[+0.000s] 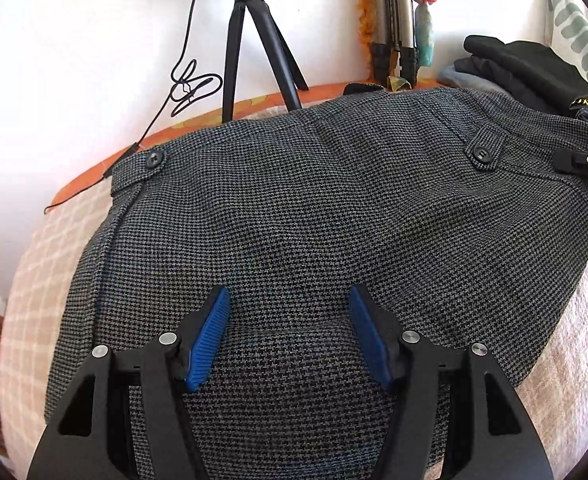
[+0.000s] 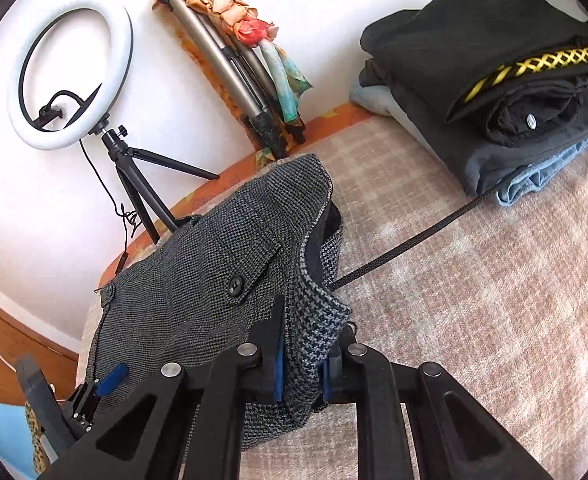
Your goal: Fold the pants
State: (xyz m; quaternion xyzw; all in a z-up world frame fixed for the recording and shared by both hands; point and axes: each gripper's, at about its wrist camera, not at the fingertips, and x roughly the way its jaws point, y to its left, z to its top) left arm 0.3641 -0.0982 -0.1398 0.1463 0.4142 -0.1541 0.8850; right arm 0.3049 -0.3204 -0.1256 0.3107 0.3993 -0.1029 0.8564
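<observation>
Grey houndstooth pants (image 1: pixel 314 208) lie folded on the bed, with black pocket buttons showing. My left gripper (image 1: pixel 289 320) is open, its blue pads spread over the near part of the pants, holding nothing. My right gripper (image 2: pixel 304 360) is shut on the right edge of the pants (image 2: pixel 197 280), with the fabric bunched between its pads. The right gripper's tip also shows in the left wrist view (image 1: pixel 586 160) at the far right of the pants. The left gripper shows in the right wrist view (image 2: pixel 105 380) at the lower left.
A stack of folded dark and blue clothes (image 2: pixel 494 92) sits at the back right of the checked bedspread (image 2: pixel 474 280). A black cord (image 2: pixel 414 236) runs across the bed. A ring light on a tripod (image 2: pixel 73 80) and a folded tripod (image 2: pixel 229 76) stand against the white wall.
</observation>
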